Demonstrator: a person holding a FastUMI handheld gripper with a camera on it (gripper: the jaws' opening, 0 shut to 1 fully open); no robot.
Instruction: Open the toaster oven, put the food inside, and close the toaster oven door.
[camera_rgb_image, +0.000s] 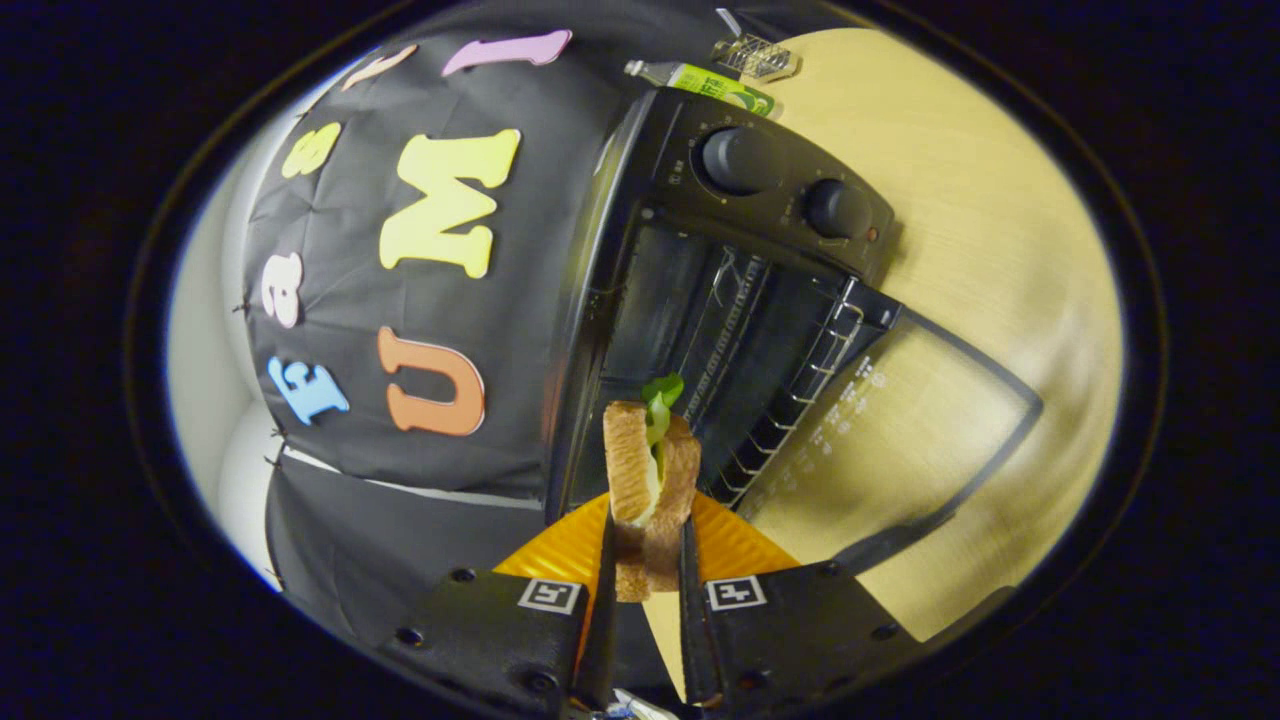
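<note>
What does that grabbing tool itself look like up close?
The tongs have two thin, flat blades running forward side by side. Each blade grows out of a chunky black block studded with small round screws. Each block carries a square white tag printed with a black pattern.

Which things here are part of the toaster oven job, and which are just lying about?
Part of the job:
- sandwich, clamped between the gripper fingers
- toaster oven, its glass door open and folded down
- wire rack inside

Just lying about:
- bottle behind the oven
- small wire basket
- orange plate
</note>
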